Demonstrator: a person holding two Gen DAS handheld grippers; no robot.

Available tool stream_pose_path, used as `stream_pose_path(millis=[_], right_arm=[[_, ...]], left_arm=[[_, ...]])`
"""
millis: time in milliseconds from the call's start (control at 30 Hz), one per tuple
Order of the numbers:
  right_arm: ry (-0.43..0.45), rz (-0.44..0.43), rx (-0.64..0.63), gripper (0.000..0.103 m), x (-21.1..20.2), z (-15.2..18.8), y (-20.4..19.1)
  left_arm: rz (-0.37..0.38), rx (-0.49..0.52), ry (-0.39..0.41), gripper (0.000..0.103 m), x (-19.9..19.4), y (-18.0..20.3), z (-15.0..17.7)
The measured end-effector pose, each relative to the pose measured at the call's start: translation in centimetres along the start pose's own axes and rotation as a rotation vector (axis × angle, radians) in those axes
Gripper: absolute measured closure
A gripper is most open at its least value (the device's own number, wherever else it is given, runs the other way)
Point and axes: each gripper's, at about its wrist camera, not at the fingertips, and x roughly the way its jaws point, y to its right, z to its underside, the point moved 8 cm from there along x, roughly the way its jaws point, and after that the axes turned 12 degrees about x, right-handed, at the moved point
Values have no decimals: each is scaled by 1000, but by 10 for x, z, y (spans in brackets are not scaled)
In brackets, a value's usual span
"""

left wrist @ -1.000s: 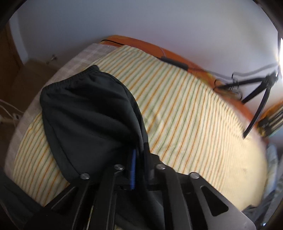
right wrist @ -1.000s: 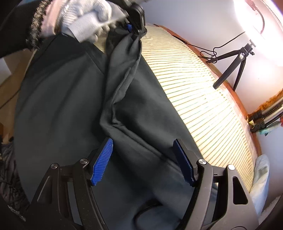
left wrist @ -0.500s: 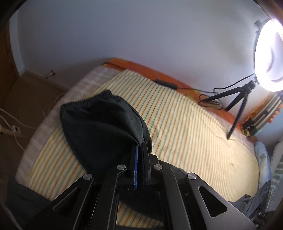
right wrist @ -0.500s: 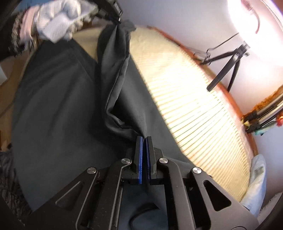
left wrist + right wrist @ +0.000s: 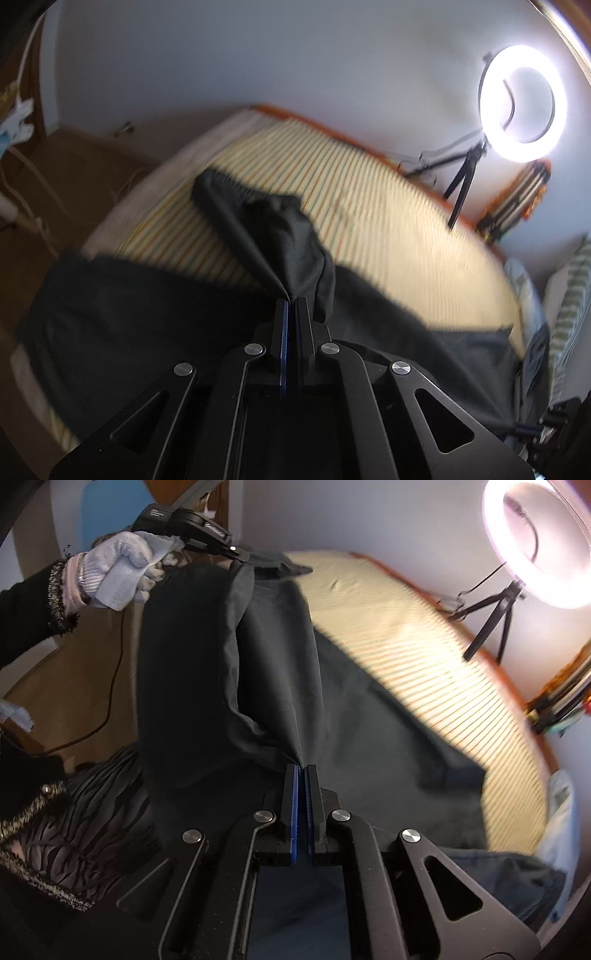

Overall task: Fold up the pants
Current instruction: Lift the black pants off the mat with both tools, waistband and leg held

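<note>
1. The left hand-held gripper (image 5: 290,301) sits at lower centre of the left wrist view, its fingers pressed together on a gathered fold of the black pants (image 5: 288,236).
2. From that pinch the cloth runs up toward the centre of the frame, lifted off the striped bed (image 5: 388,229); more dark fabric spreads across the lower left and lower right.
3. The right hand-held gripper (image 5: 303,770) at lower centre of the right wrist view is likewise clamped on the pants (image 5: 273,672), blue pads nearly meeting with cloth between them.
4. In the upper left of that view a gloved hand (image 5: 122,568) holds the other tool, gripping the far end of the fabric.
5. A ring light (image 5: 543,539) on a tripod glows in the upper right.
</note>
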Motion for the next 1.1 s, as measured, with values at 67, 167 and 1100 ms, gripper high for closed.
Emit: stream_pose_path(millis=[67,167,1100], right_arm=[[-18,-2,2,99,8,8,-4],[-28,-2,19,99,19,15,-6],[17,17,124,99,13,22,0]], left_arm=[[-3,7,-30,100,2,-4,16],[-37,13,-31,100,-3,-10,22],[-258,169,-193,68,87,-4,-45]])
